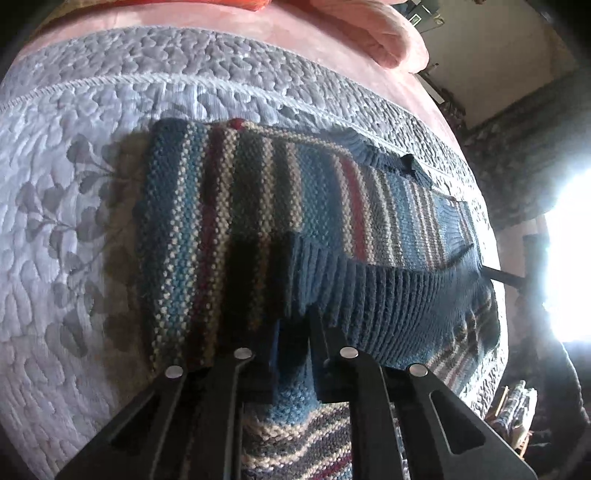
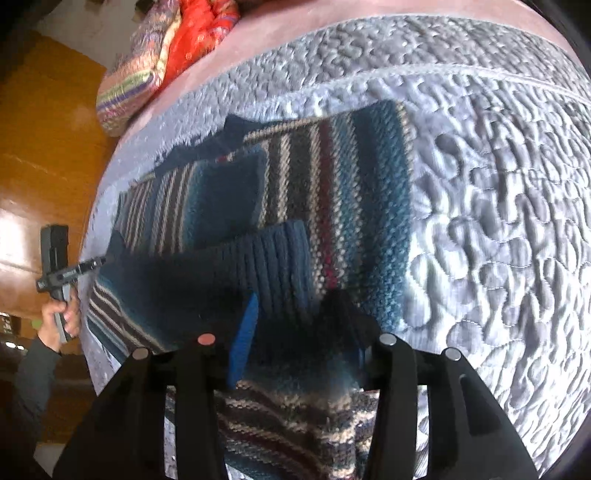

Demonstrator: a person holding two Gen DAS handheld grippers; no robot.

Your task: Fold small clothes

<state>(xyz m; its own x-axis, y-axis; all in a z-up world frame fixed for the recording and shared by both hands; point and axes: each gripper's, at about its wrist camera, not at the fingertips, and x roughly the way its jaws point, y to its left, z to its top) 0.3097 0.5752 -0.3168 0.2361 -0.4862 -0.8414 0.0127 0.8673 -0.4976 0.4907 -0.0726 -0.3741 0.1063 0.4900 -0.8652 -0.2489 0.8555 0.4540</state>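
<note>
On a quilted grey bedspread (image 1: 74, 155), a striped knitted sweater (image 1: 229, 206) lies partly folded, its dark blue ribbed hem (image 1: 369, 291) turned up and across the stripes. At the near edge the left gripper (image 1: 293, 332) has its two black fingers (image 1: 328, 343) closed on a raised fold of the sweater, knit bunched between them. Seen from the right wrist, the right gripper (image 2: 295, 321) likewise pinches the sweater's near edge (a blue pad (image 2: 243, 332) shows on one finger), the ribbed hem just ahead of it. Beyond the bedspread's far edge sit a pink blanket (image 1: 373, 33) and, at the corner, red and multicoloured folded bedding (image 2: 162, 48). At far left of the right-wrist view, a person's hand (image 2: 59, 317) grips the handle of the other gripper beside the bed.
</note>
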